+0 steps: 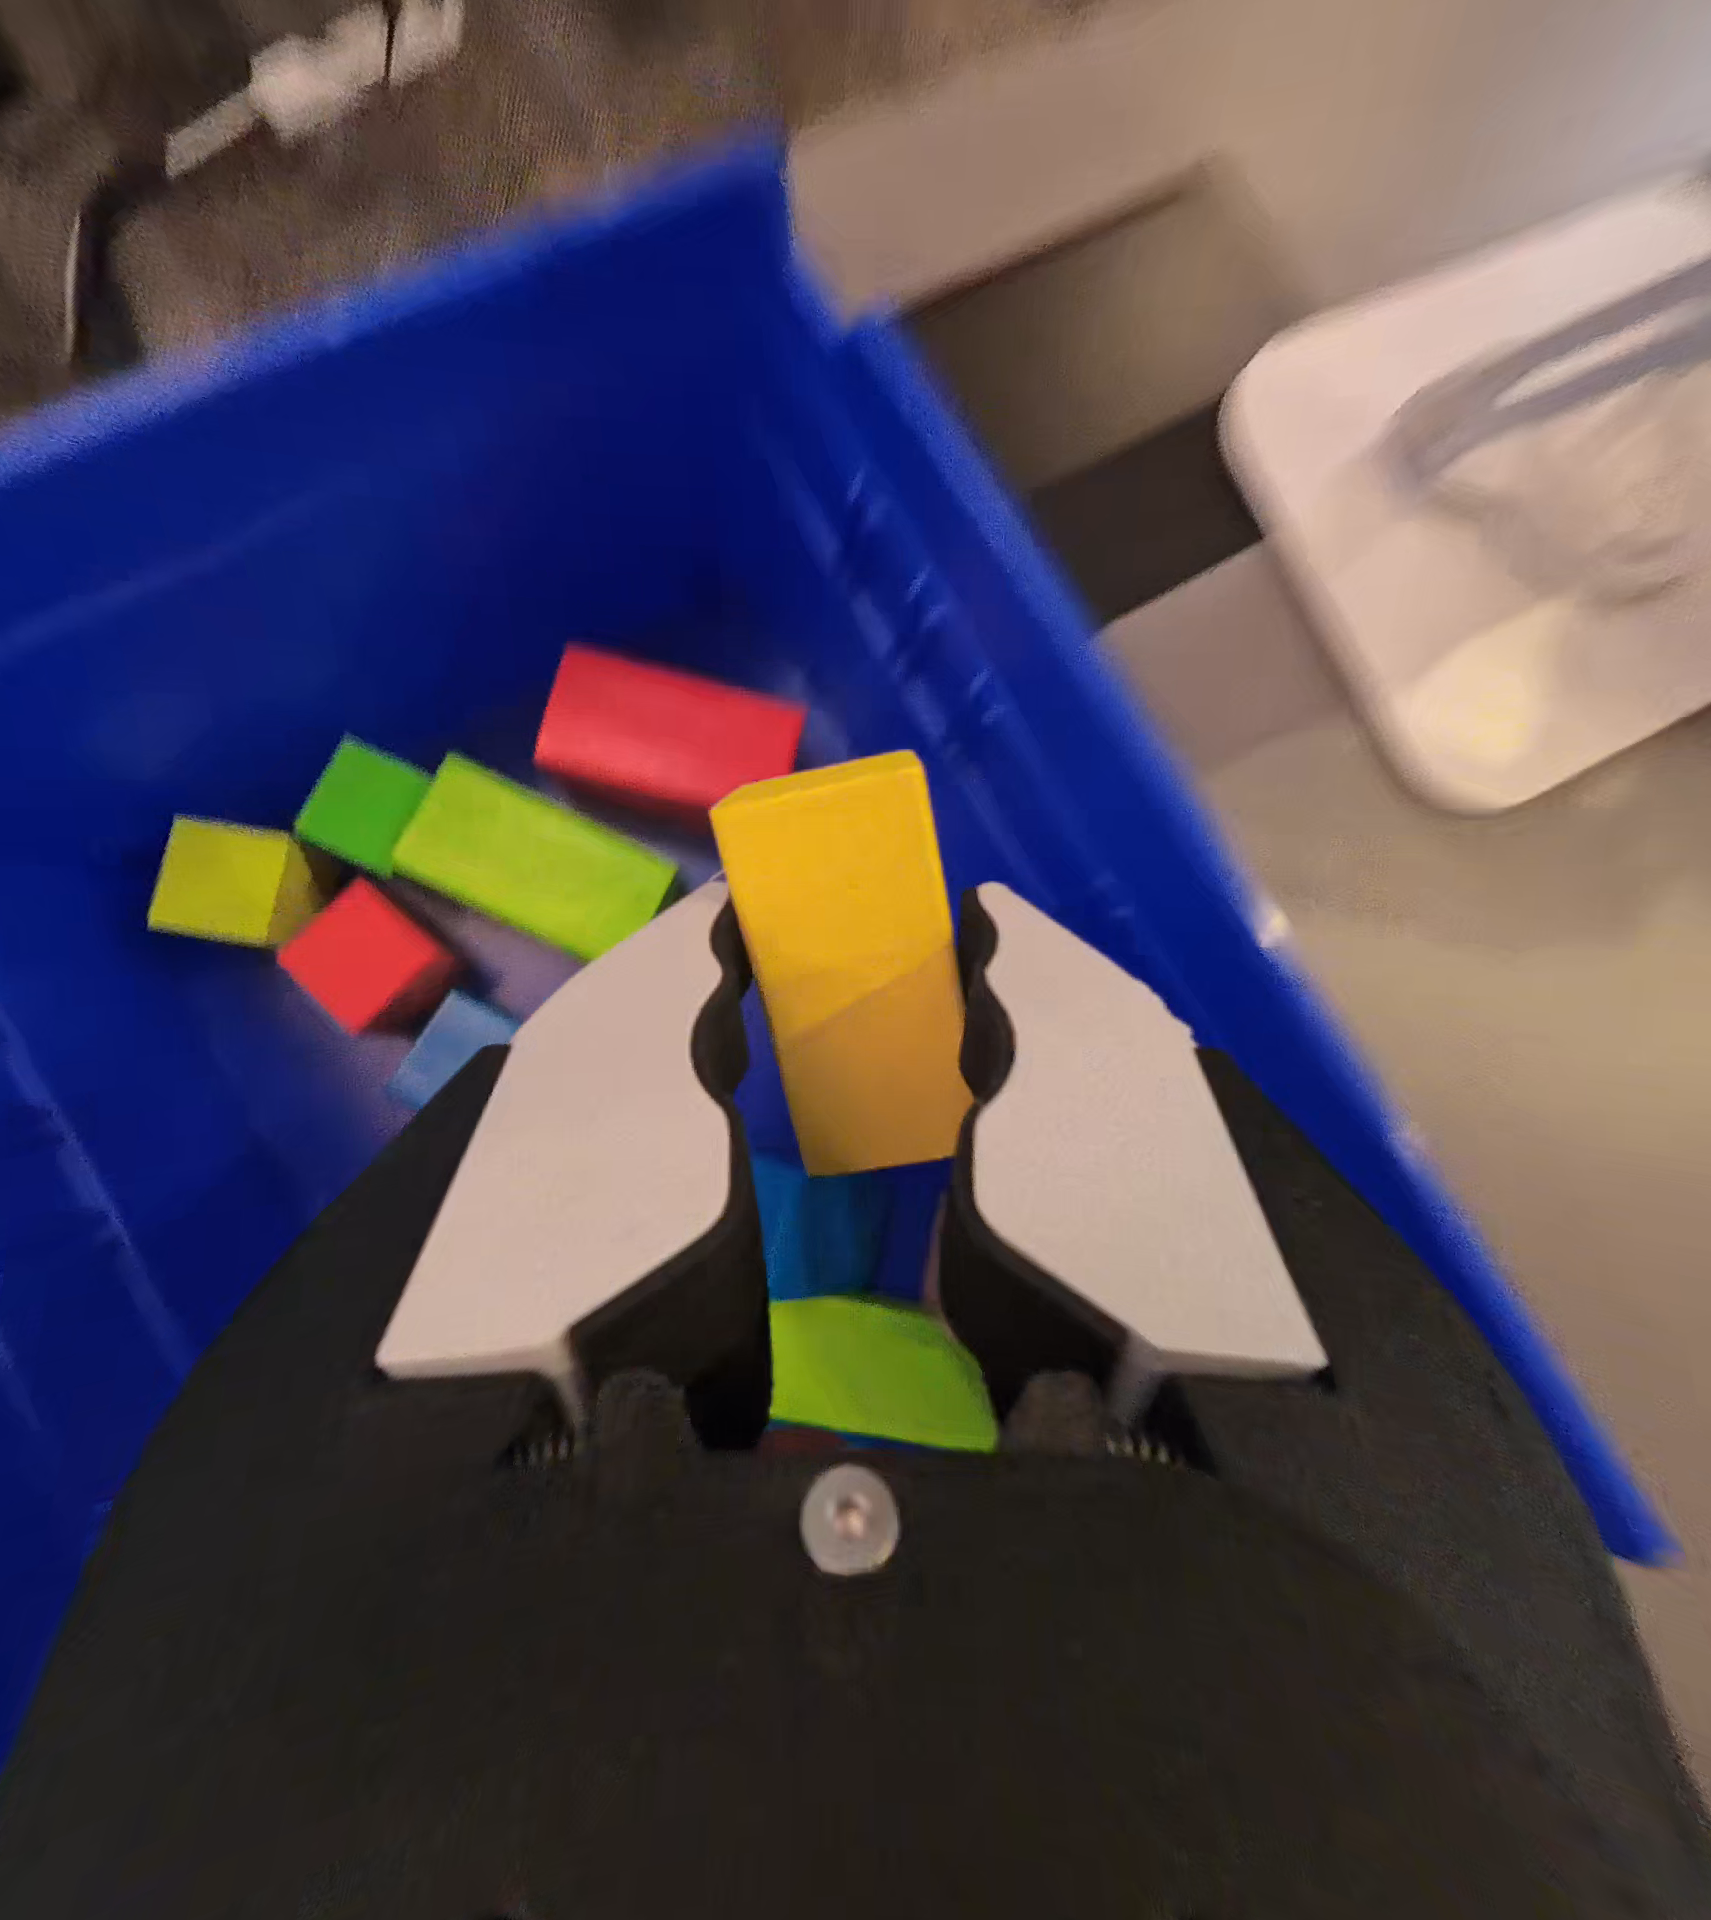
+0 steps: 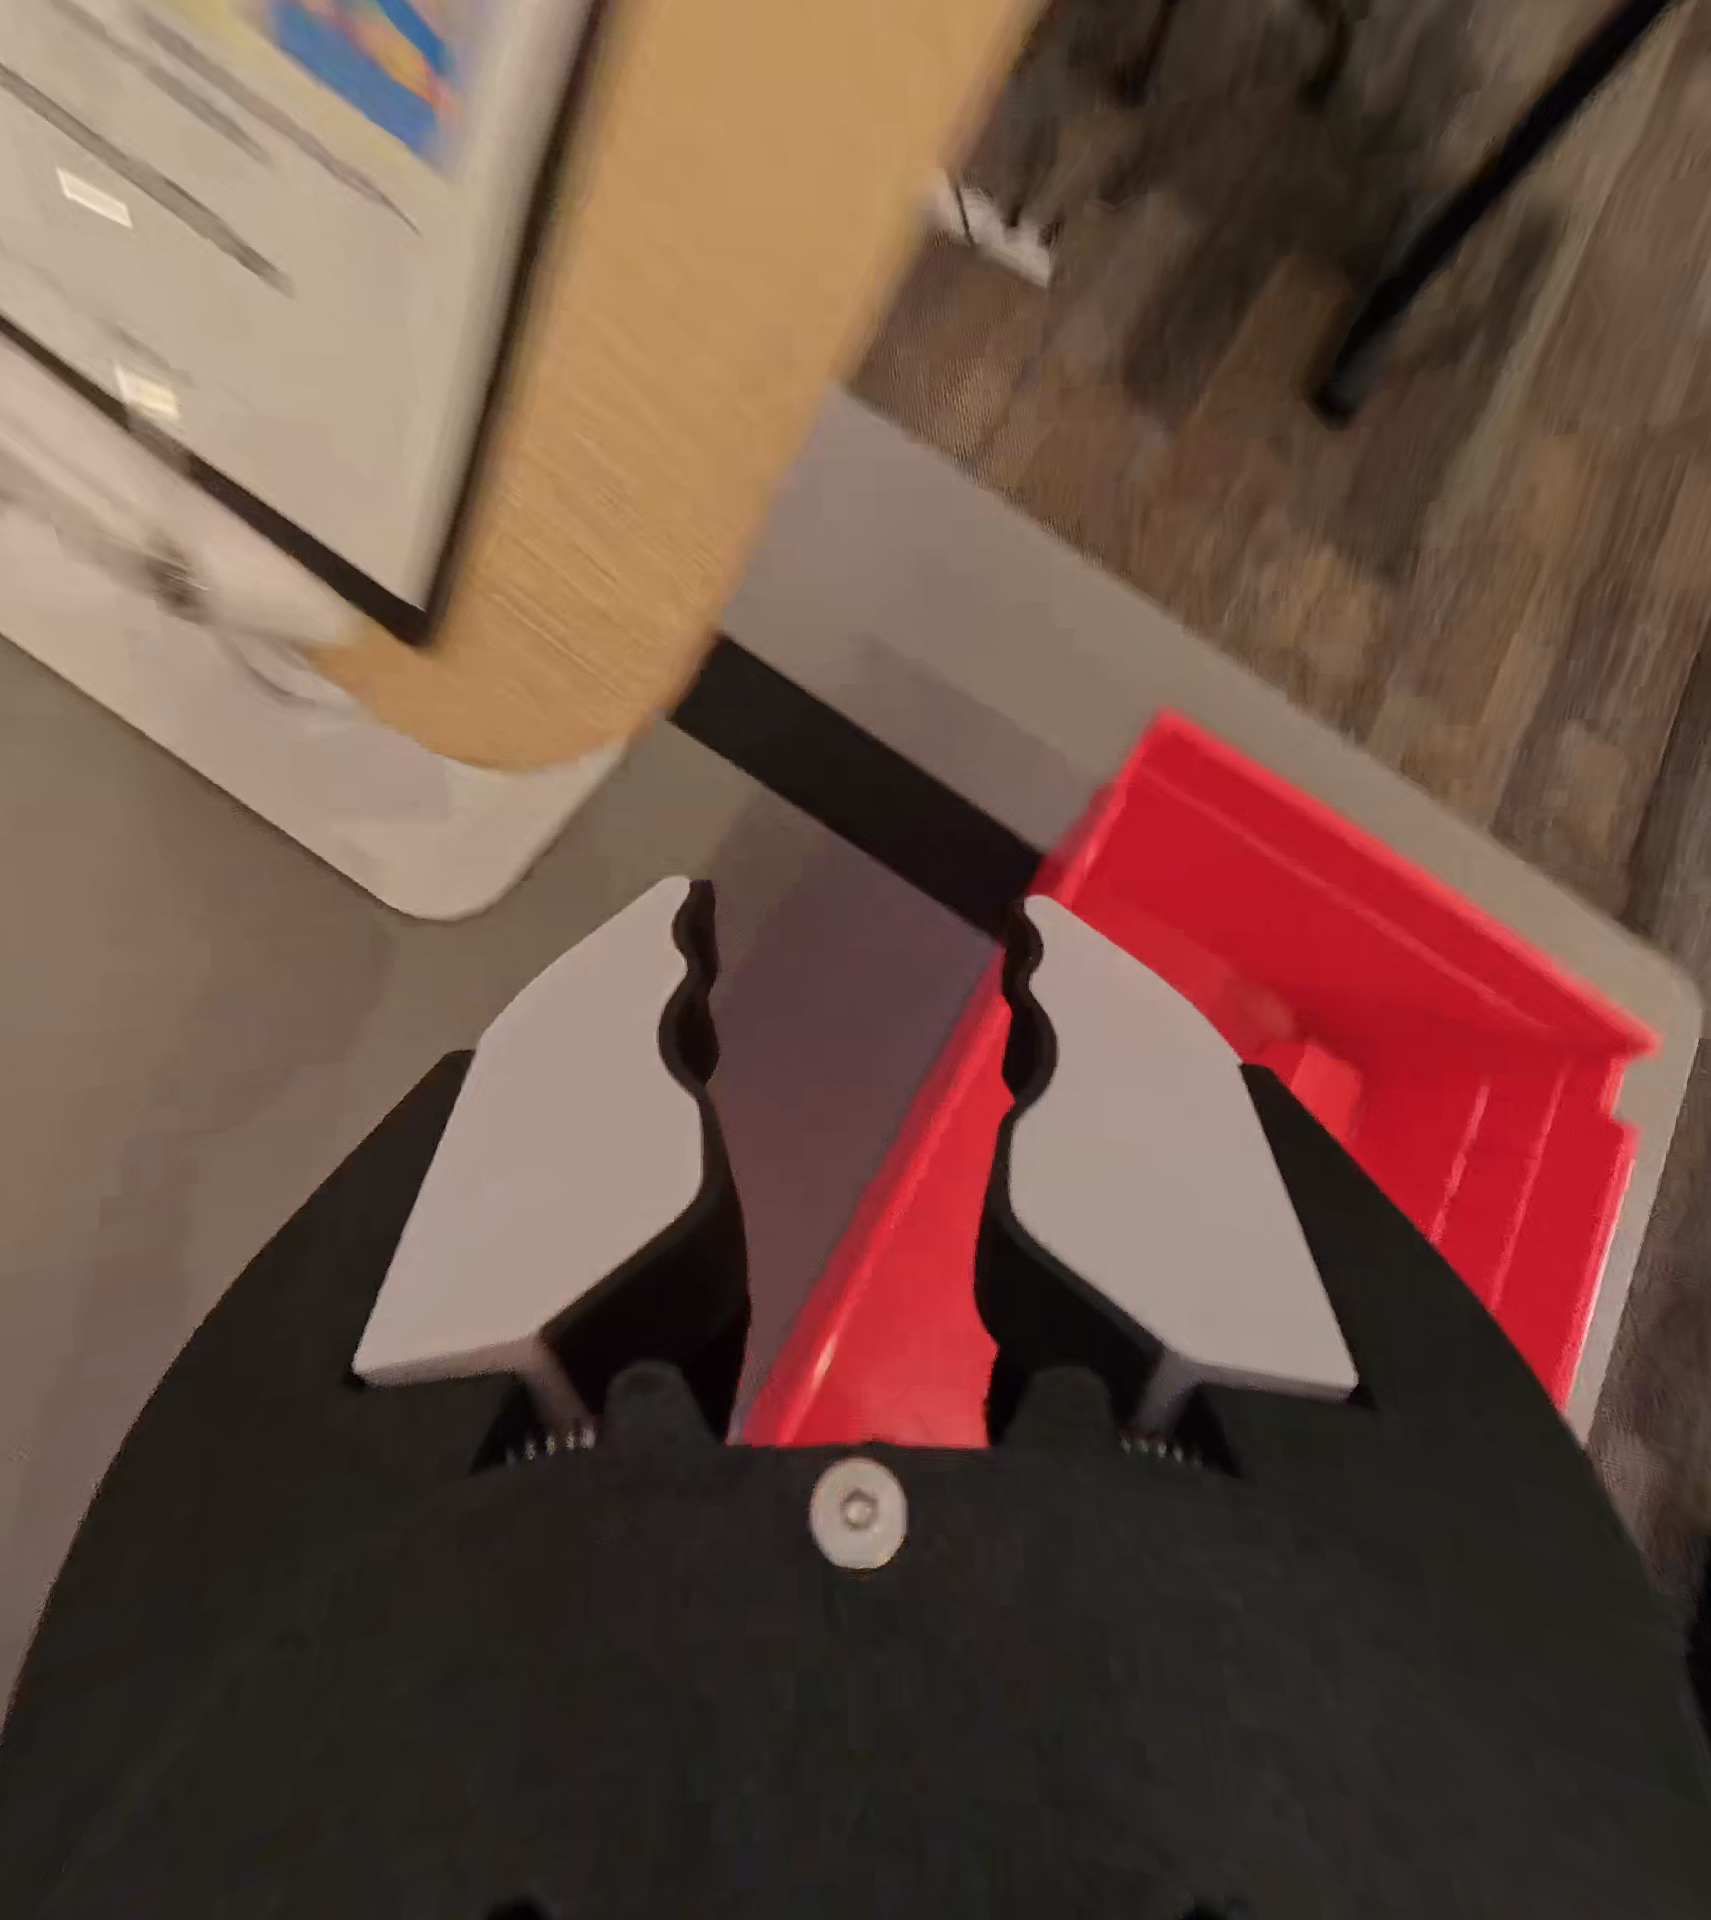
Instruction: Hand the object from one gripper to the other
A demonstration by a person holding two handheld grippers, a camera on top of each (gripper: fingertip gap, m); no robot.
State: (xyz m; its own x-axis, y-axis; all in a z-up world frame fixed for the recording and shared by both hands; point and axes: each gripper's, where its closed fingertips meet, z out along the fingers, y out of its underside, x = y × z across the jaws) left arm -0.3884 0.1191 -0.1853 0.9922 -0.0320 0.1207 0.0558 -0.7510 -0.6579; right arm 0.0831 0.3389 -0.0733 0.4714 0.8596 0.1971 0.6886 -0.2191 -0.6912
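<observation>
Grey tabletop (image 2: 103, 1039); wood-look floor (image 2: 1453, 520), blurred; possibly cabinet (image 2: 207, 260).

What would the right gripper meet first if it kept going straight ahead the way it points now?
Probably the grey tabletop beside the red bin's near wall; nothing lies between the open right gripper's fingers. Depth is unclear, so the bin wall could catch its right finger.

The right gripper (image 2: 856, 997) hangs with its jaws apart and nothing between them. Directly below and off to its right sits a red bin (image 2: 1350, 1039) on a grey table (image 2: 103, 1039). Ahead to its left stands a wooden panel (image 2: 685, 416).
</observation>
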